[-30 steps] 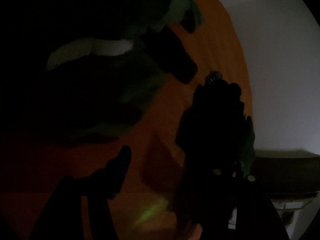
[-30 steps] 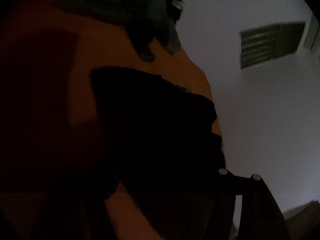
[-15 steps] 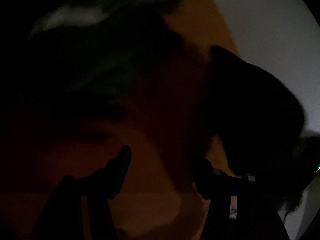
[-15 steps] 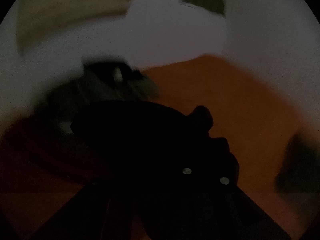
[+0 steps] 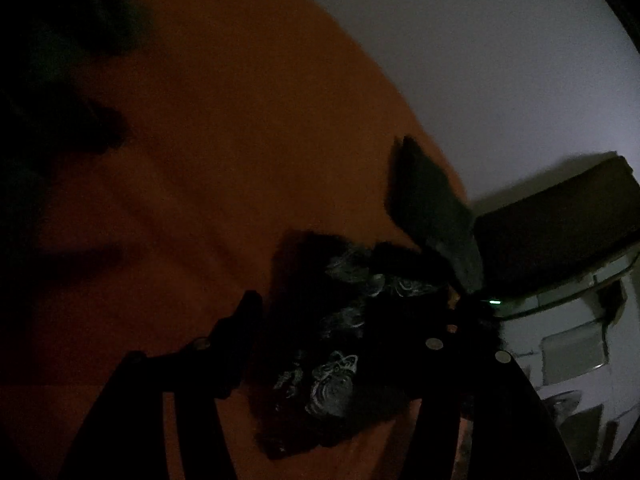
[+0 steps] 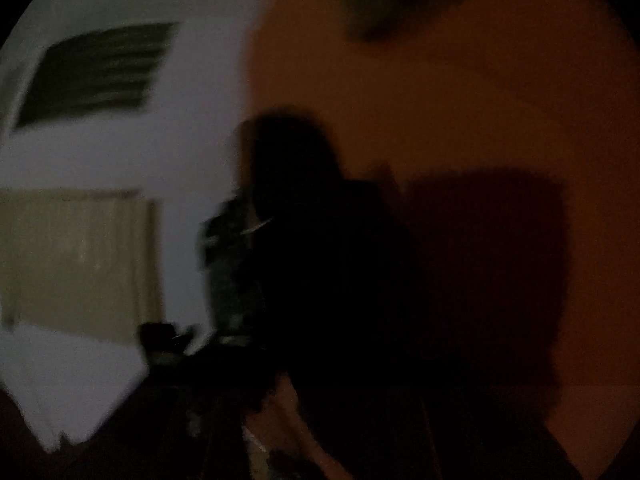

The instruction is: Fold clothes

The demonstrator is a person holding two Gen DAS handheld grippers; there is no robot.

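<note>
Orange bedsheet [image 5: 224,152] now carries the patterned black garment [image 5: 340,344] between the left gripper's [image 5: 340,344] spread fingers [image 5: 244,328]; right gripper's grip unreadable.

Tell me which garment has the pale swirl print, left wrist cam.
The black garment bunched between the left gripper fingers. The dark green one behind it looks plain.

Both wrist views look from close above across the orange bedsheet [image 5: 224,128] toward a pale wall [image 5: 480,60]. They share the dark patterned garment [image 5: 340,344] near the sheet's edge.
</note>
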